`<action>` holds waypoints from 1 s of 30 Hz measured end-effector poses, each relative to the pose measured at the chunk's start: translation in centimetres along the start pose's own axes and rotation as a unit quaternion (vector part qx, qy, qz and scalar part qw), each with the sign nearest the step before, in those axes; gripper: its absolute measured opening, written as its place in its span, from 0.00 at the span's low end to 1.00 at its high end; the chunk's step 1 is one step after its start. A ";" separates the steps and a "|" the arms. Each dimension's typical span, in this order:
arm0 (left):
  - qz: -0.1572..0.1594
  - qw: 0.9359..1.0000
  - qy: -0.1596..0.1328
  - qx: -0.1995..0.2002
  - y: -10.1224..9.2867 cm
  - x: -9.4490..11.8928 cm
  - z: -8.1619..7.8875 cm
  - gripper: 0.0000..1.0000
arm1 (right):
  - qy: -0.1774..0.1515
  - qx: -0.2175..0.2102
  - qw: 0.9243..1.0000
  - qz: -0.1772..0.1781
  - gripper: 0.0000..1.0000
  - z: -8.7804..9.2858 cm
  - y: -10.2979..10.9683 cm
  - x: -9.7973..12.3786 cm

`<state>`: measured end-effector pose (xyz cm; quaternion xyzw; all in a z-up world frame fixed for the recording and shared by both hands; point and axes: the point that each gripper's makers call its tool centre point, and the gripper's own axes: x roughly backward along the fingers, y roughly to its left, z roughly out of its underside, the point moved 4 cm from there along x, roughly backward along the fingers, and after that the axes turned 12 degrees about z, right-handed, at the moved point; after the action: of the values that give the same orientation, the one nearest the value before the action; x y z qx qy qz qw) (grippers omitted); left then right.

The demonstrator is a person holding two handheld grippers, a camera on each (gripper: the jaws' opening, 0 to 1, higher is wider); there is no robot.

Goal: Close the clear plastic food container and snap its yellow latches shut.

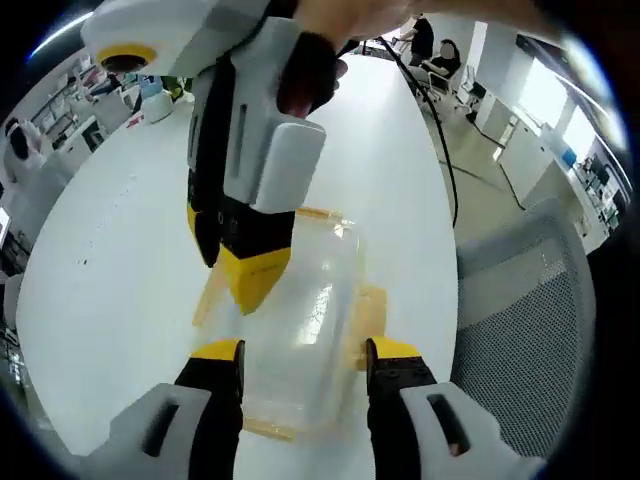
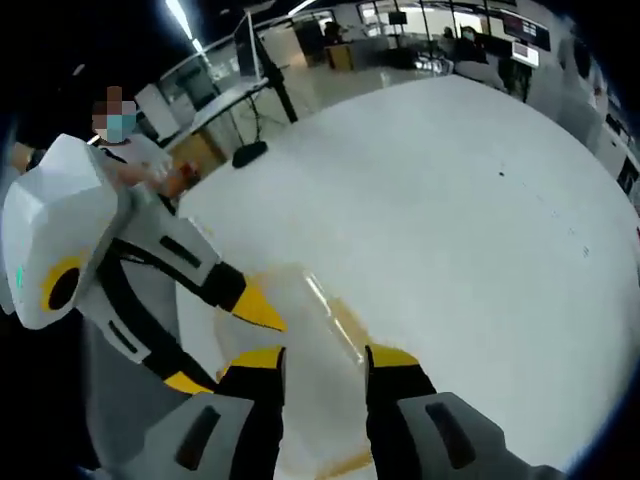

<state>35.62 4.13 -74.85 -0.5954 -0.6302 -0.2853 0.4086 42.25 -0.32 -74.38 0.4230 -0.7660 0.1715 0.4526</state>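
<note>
Large round white table (image 1: 120, 250) carries everything; a grey mesh office chair (image 1: 520, 300) stands at its edge in the left gripper view.

Clear rectangular plastic food container with yellow side latches (image 1: 310, 330) sits on the table, lid on top. In the left gripper view it lies directly ahead, between that view's own jaws. A yellow latch (image 1: 368, 312) shows on its right side, just beside the right jaw tip.

Left gripper (image 1: 303, 358): white and black body, yellow tips, jaws spread wide, one on each side of the container. Whether the tips press the walls cannot be told.

Right gripper (image 1: 235, 265) comes down from the top of the left gripper view, held by a person's hand (image 1: 350, 20); its yellow tips sit on or just over the lid's far-left part. Its own view shows its jaws parted, the container (image 2: 320, 340) between them; contact cannot be judged.
</note>
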 end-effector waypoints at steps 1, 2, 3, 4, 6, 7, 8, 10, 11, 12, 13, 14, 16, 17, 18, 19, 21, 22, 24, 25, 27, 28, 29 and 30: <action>-0.004 1.000 0.002 -0.004 -0.1 0.0 0.0 0.50 | 0.001 -0.001 1.000 -0.002 0.31 0.0 0.0 -0.1; -0.011 1.000 0.004 -0.009 -0.2 -0.1 0.0 0.50 | -0.003 0.000 1.000 -0.001 0.31 -0.1 0.0 -0.1; -0.018 0.999 0.011 -0.023 -0.2 -0.1 0.1 0.50 | -0.002 -0.002 1.000 -0.003 0.31 -0.2 0.0 -0.1; -0.030 0.998 0.020 -0.043 -0.2 -0.1 0.2 0.50 | -0.001 -0.001 1.000 -0.009 0.31 -0.3 0.1 -0.1; -0.045 0.997 0.014 -0.059 -0.1 -0.1 -0.2 0.51 | 0.002 0.012 1.000 -0.015 0.31 -0.3 0.1 0.1; -0.044 0.997 0.012 -0.058 -0.3 0.0 -0.3 0.51 | 0.002 0.021 1.000 -0.016 0.31 -0.4 0.1 0.1; -0.045 0.997 0.010 -0.059 -0.3 0.0 -0.5 0.50 | 0.001 0.022 1.000 -0.020 0.33 -0.5 0.0 0.2; -0.048 0.997 0.004 -0.057 -0.2 0.1 -1.0 0.51 | 0.005 0.025 0.999 -0.027 0.36 -0.7 -0.2 0.2; -0.049 0.997 0.003 -0.060 -0.2 -0.1 -1.2 0.51 | 0.007 0.028 0.999 -0.031 0.38 -0.7 -0.3 0.0; -0.050 0.997 0.006 -0.062 -0.2 -0.3 -1.2 0.52 | 0.006 0.030 0.999 -0.032 0.40 -0.8 -0.5 -0.1; -0.053 0.997 0.010 -0.063 -0.1 -0.4 -1.2 0.53 | 0.006 0.034 0.999 -0.035 0.40 -0.8 -0.6 -0.2; -0.053 0.996 0.011 -0.065 -0.1 -0.6 -1.3 0.53 | 0.012 0.038 0.998 -0.046 0.41 -0.6 -0.6 -0.4; -0.052 0.997 0.014 -0.064 -0.1 -0.8 -1.2 0.53 | 0.019 0.037 0.998 -0.056 0.44 -0.4 -0.9 -0.8; -0.052 0.997 0.014 -0.063 -0.2 -0.9 -1.2 0.53 | 0.023 0.037 0.997 -0.065 0.45 -0.3 -0.9 -0.9; -0.053 0.996 0.014 -0.064 -0.2 -0.9 -1.2 0.53 | 0.024 0.039 0.996 -0.082 0.45 -0.3 -0.7 -1.0; -0.055 0.996 0.015 -0.065 -0.2 -1.0 -1.2 0.53 | 0.023 0.042 0.995 -0.086 0.45 -0.3 -0.6 -1.0; -0.055 0.996 0.016 -0.065 -0.2 -1.1 -1.2 0.53 | 0.033 0.045 0.993 -0.102 0.45 -0.2 -0.6 -1.3; -0.055 0.996 0.016 -0.064 -0.1 -1.1 -1.2 0.53 | 0.038 0.051 0.992 -0.111 0.44 -0.1 -0.4 -1.5; -0.057 0.997 0.017 -0.058 -0.1 -1.2 -1.2 0.54 | 0.049 0.059 0.990 -0.114 0.43 0.0 -0.4 -2.0; -0.056 0.997 0.017 -0.055 -0.1 -1.3 -1.2 0.53 | 0.057 0.068 0.990 -0.113 0.42 0.1 -0.5 -2.1; -0.057 0.997 0.021 -0.050 -0.1 -1.5 -1.1 0.53 | 0.065 0.087 0.988 -0.110 0.36 0.2 -0.9 -2.5; -0.059 0.997 0.025 -0.050 -0.1 -1.5 -1.1 0.53 | 0.068 0.081 0.988 -0.115 0.36 0.1 -0.7 -2.4; -0.060 0.997 0.027 -0.050 -0.2 -1.6 -1.1 0.53 | 0.071 0.081 0.988 -0.114 0.35 0.1 -0.7 -2.3; -0.060 0.996 0.030 -0.051 -0.2 -1.6 -1.1 0.52 | 0.069 0.086 0.987 -0.115 0.32 0.0 -0.7 -2.2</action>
<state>35.58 2.38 -75.67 -0.5678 -0.6370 -0.3591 0.3781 43.26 0.35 -76.31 0.5327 -0.6617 0.2121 0.4831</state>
